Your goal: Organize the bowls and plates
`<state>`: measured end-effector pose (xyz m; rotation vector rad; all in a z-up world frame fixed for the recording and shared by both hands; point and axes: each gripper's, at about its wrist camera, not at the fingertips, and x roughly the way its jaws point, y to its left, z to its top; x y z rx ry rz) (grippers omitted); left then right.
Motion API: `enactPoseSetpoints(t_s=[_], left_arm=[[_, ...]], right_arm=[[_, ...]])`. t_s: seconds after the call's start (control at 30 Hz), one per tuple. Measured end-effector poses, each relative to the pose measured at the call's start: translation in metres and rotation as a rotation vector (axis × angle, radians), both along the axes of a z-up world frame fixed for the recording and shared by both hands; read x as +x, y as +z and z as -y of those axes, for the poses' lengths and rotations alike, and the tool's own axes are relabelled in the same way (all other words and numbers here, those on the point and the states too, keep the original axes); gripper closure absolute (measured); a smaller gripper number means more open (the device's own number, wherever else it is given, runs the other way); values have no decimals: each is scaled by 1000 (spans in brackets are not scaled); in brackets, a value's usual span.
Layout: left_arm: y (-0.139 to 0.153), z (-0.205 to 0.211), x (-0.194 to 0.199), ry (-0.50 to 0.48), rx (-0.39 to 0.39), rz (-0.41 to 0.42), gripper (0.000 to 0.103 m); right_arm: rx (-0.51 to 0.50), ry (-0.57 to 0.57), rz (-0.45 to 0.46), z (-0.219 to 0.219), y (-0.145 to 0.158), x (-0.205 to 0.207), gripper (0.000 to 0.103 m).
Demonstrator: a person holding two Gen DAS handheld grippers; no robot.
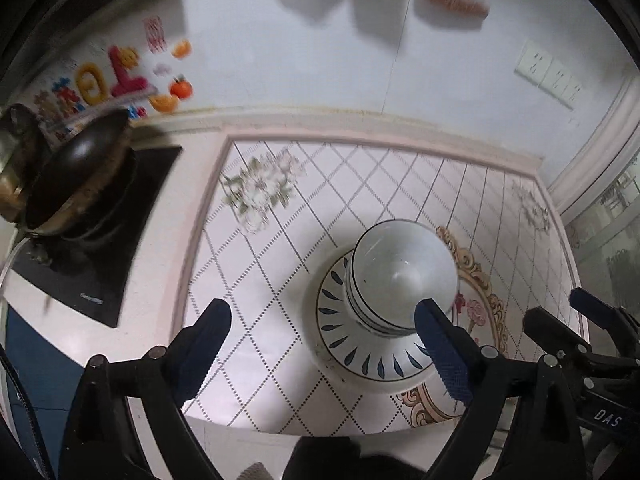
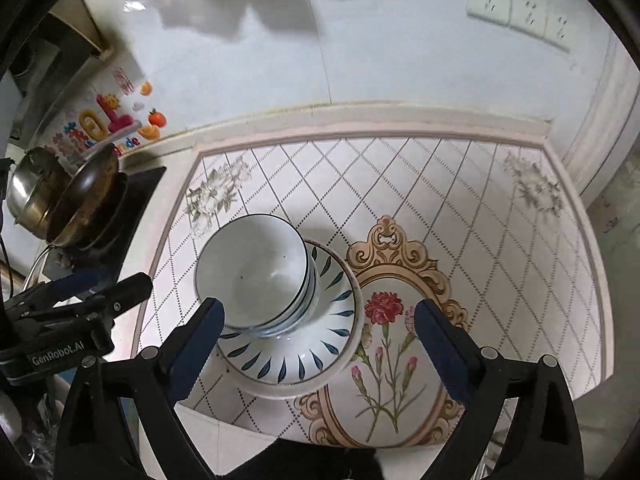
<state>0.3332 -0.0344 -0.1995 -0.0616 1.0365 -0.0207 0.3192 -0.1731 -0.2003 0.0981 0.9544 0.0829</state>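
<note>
A stack of white bowls with blue rim lines stands on a stack of white plates with blue leaf marks on the tiled counter. My left gripper is open and empty, above the counter, with the stack just inside its right finger. My right gripper is open and empty, with the stack by its left finger. Each gripper also shows at the edge of the other's view: the right one in the left wrist view, the left one in the right wrist view.
A black stove with a dark wok and a steel pot stands to the left. The wall with sockets runs behind. The counter's front edge is close below the grippers.
</note>
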Motion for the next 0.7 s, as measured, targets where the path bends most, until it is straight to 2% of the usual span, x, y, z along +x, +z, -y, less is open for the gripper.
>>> enactPoseSetpoints(t_s=[0.27,0.53,0.7], left_arm=[[64,16,-99,34,51,178,9],[101,22,-190,47,15,237,9],[107,19,-223,42,7,257,9]], right_arm=[[-30,11,173,11,58,-106,3],[-52,25,261,15,101,-220,2],[-70,0,306,15,116,-270,2]])
